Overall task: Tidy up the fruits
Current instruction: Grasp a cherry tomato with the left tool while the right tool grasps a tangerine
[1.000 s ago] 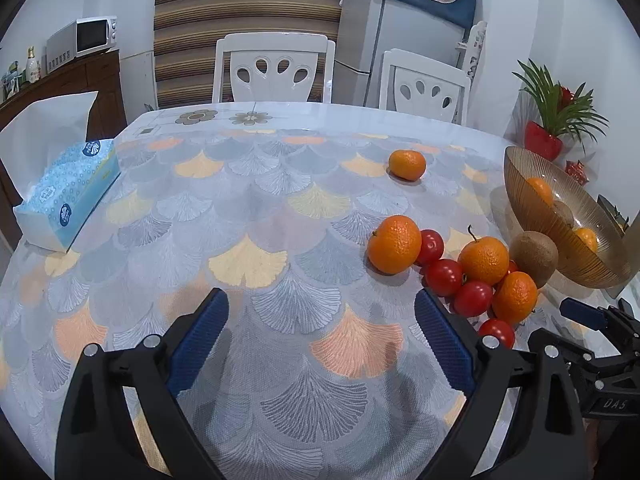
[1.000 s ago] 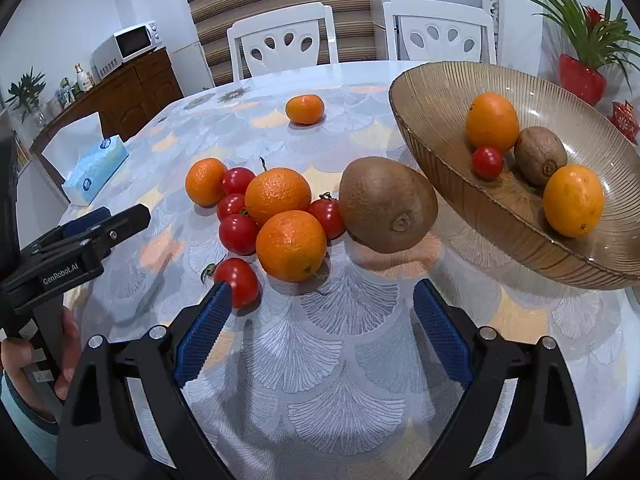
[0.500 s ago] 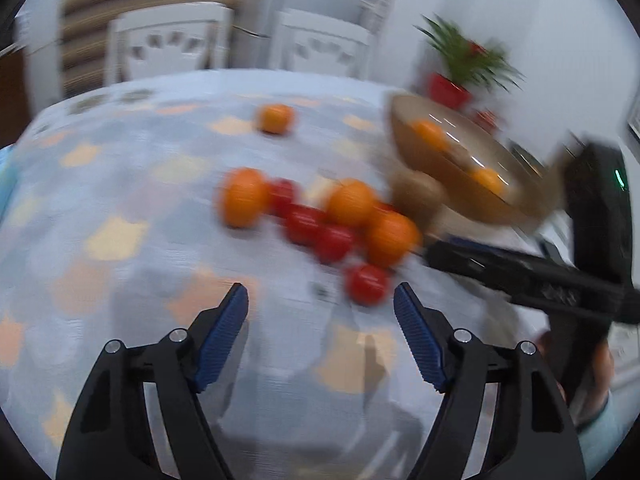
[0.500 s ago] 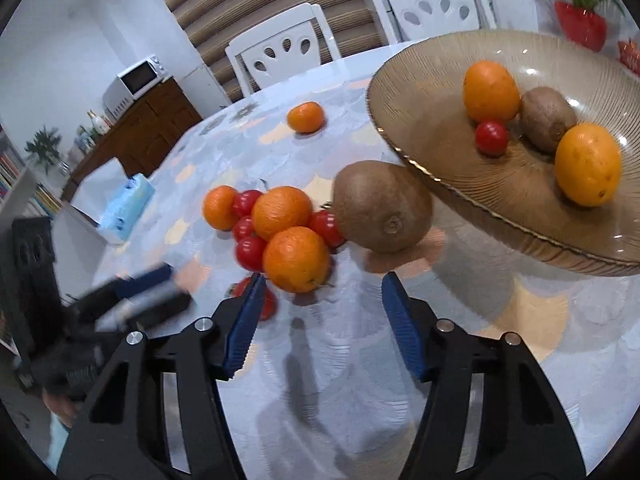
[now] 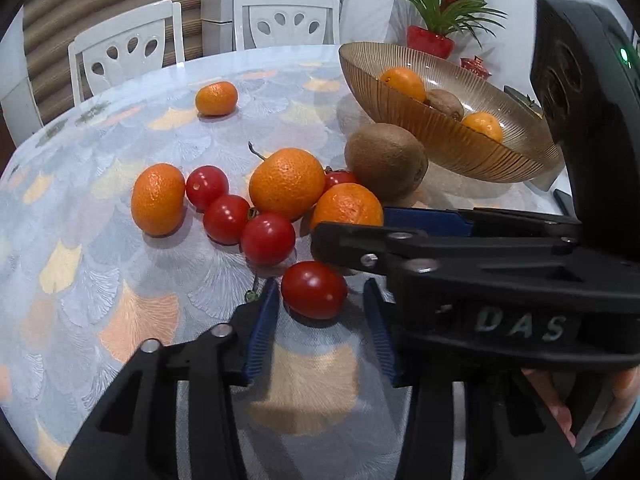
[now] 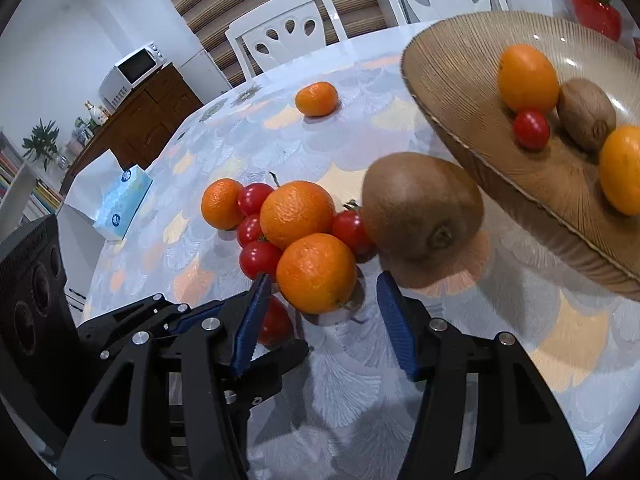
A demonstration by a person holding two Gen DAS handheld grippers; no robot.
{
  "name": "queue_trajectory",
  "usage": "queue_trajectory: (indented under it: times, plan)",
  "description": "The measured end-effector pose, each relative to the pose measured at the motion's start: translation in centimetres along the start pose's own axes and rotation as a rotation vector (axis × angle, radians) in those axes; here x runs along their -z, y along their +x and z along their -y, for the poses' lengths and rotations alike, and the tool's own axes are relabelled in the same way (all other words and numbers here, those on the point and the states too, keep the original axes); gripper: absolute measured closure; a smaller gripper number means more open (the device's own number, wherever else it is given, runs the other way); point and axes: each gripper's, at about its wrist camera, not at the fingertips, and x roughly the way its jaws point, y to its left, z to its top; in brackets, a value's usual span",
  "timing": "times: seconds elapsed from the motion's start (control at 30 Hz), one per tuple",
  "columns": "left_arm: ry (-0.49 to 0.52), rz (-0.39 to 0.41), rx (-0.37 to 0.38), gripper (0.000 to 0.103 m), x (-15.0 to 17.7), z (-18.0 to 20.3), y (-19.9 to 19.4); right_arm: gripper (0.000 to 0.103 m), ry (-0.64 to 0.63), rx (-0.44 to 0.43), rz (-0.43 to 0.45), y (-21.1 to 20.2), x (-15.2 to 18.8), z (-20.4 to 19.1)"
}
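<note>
Red tomatoes (image 5: 313, 295), orange mandarins (image 5: 286, 183), fan-patterned tablecloth (image 5: 120, 280)

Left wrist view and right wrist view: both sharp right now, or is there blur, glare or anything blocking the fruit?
Left wrist view: sharp, fisheye-bent edges; the right gripper blocks the lower right; glare spots on the nearest tomato. Right wrist view: sharp; the orange casts a soft shadow on the table; the left gripper crowds the lower left.

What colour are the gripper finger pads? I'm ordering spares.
Blue, on black arms. The pads show best in the right wrist view.
</note>
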Motion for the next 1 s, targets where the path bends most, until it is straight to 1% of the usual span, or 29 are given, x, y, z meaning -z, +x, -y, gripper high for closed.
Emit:
queue_trajectory:
  times: [0.07, 0.13, 0.23, 0.3, 0.43, 0.63, 0.77, 0.83, 0.9, 1.0]
  plan:
    - [0.002, 0.006, -0.022, 0.072, 0.0, 0.0, -0.1, 0.058, -0.024, 0.022, 0.002, 0.3, 0.0, -0.5]
    - [0.0, 0.01, -0.021, 0.072, 0.0, -0.1, -0.1, 0.06, -0.044, 0.041, 0.013, 0.3, 0.1, -0.8]
    - [-0.003, 0.017, -0.021, 0.072, 0.1, -0.1, -0.3, 0.061, -0.046, 0.041, 0.024, 0.1, 0.2, -0.8]
    - [-0.004, 0.026, -0.014, 0.072, 0.1, -0.1, -0.5, 0.061, -0.039, 0.026, 0.034, -0.2, 0.3, -0.6]
    - [-0.014, 0.057, 0.0, 0.072, 0.2, -0.4, -1.2, 0.061, -0.045, -0.032, 0.087, -1.5, 0.5, -0.5]
    - [-0.026, 0.084, 0.002, 0.072, 0.2, -0.6, -1.9, 0.061, -0.064, -0.066, 0.157, -3.2, 1.0, -0.7]
    - [-0.022, 0.099, 0.015, 0.072, 0.0, -0.1, -3.0, 0.061, -0.056, -0.064, 0.175, -4.5, 1.2, -0.4]
    - [-0.006, 0.125, 0.017, 0.072, -0.7, 0.5, -4.2, 0.061, -0.058, -0.047, 0.204, -6.0, 1.0, -0.1]
    - [0.009, 0.155, 0.03, 0.072, -1.8, 1.0, -5.3, 0.061, -0.054, -0.033, 0.249, -8.0, 0.6, 0.4]
    - [0.042, 0.206, 0.053, 0.072, -4.2, 2.1, -6.7, 0.061, -0.029, 0.017, 0.328, -11.5, -0.6, 1.9]
